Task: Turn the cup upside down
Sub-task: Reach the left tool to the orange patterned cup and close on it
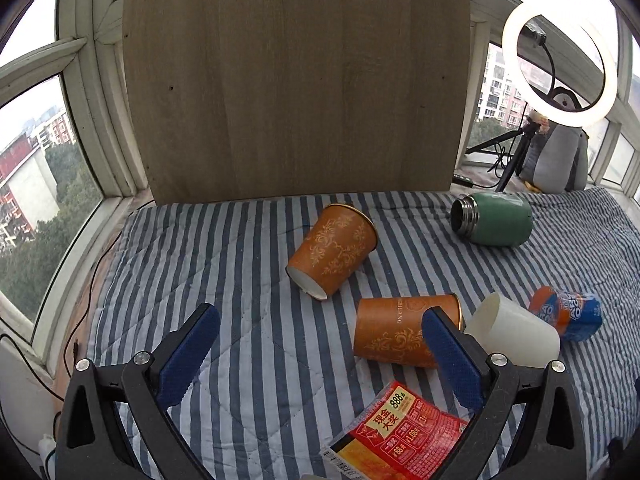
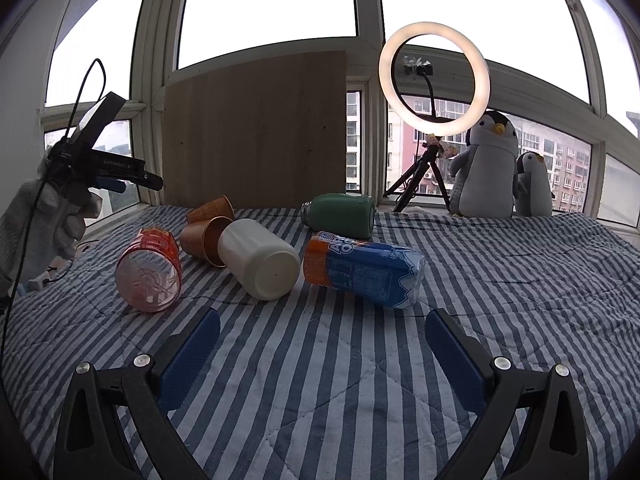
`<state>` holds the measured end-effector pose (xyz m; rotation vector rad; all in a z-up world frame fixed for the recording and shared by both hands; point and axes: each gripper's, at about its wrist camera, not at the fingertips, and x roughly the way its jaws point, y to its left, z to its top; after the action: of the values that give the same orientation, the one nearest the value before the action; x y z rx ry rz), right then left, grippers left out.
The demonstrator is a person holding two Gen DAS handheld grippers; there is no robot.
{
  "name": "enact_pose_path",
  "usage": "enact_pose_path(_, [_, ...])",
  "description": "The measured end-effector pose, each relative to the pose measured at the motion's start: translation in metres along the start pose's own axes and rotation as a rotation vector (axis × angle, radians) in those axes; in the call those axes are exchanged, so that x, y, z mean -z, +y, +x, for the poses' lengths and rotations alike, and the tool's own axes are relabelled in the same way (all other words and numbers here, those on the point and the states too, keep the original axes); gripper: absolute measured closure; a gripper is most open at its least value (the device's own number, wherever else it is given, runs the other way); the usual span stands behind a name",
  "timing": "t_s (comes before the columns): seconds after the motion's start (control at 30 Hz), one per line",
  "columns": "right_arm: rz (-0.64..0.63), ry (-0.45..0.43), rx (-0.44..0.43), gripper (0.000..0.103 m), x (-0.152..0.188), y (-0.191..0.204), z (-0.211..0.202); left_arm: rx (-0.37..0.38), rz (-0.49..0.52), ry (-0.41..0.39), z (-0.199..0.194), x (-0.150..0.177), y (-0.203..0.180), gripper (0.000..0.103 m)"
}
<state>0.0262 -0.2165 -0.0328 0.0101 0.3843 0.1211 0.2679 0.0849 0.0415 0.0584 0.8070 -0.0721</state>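
Several cups lie on their sides on a striped blanket. A far orange paper cup (image 1: 334, 250) (image 2: 211, 209), a near orange paper cup (image 1: 400, 330) (image 2: 204, 240) and a white cup (image 1: 516, 330) (image 2: 260, 258) lie close together. My left gripper (image 1: 320, 356) is open and empty above the blanket, its right finger in front of the near orange cup. It also shows at the left of the right wrist view (image 2: 116, 178), held by a gloved hand. My right gripper (image 2: 322, 358) is open and empty, short of the white cup.
A green flask (image 1: 494, 218) (image 2: 340, 216), a blue and orange bottle (image 1: 568, 312) (image 2: 362, 268) and a red-labelled clear container (image 1: 400, 432) (image 2: 150, 270) also lie on the blanket (image 2: 500, 280). A wooden board (image 1: 296, 80), a ring light (image 2: 434, 80) and penguin toys (image 2: 488, 168) stand behind.
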Motion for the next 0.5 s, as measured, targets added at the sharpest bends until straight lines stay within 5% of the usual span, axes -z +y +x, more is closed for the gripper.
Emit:
enact_pose_path(0.13, [0.036, -0.006, -0.018, 0.002, -0.001, -0.008, -0.001, -0.045, 0.06, 0.057, 0.048, -0.023, -0.006, 0.001])
enact_pose_path(0.5, [0.046, -0.024, -0.031, 0.002, -0.002, -0.008, -0.004, 0.017, 0.072, 0.16, 0.14, -0.052, 0.004, 0.002])
